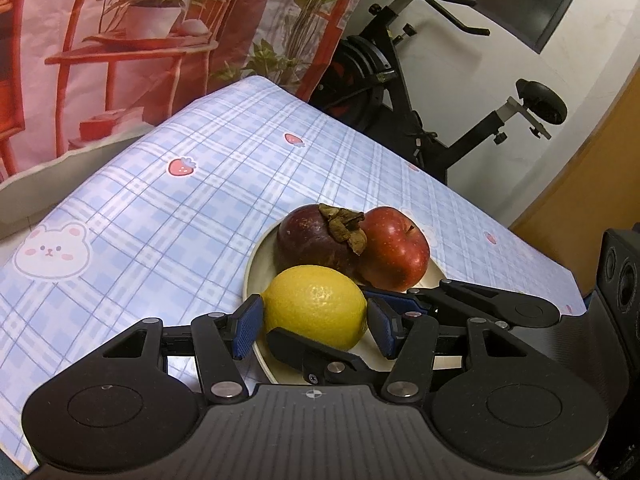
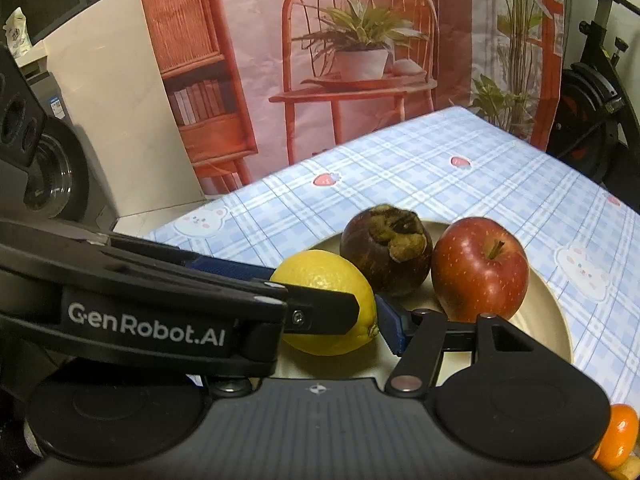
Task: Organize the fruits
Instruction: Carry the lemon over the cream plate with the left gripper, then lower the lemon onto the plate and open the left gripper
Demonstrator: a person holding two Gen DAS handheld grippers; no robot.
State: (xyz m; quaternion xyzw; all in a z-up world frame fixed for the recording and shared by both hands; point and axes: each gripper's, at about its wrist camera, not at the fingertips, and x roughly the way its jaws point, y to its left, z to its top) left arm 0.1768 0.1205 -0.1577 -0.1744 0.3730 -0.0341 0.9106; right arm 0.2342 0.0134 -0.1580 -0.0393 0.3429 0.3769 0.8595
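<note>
Left wrist view: left gripper [image 1: 316, 322] spread open around lemon [image 1: 316, 304] on plate [image 1: 256, 276], mangosteen [image 1: 312, 240] and apple [image 1: 394, 248] behind, right gripper [image 1: 460, 300] crossing in front, exercise bike [image 1: 420, 92] beyond; right wrist view: left gripper [image 2: 200, 300] blocks right gripper's [image 2: 332, 320] left finger, its opening untellable, lemon [image 2: 320, 280] between, orange [image 2: 618, 438] at edge.

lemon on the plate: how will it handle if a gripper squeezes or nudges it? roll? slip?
The lemon looks rounded and oval, so a nudge would probably roll it across the smooth plate. Its rind looks firm and dimpled, so likely decent friction against the left gripper pads. The mangosteen behind may stop it.
</note>
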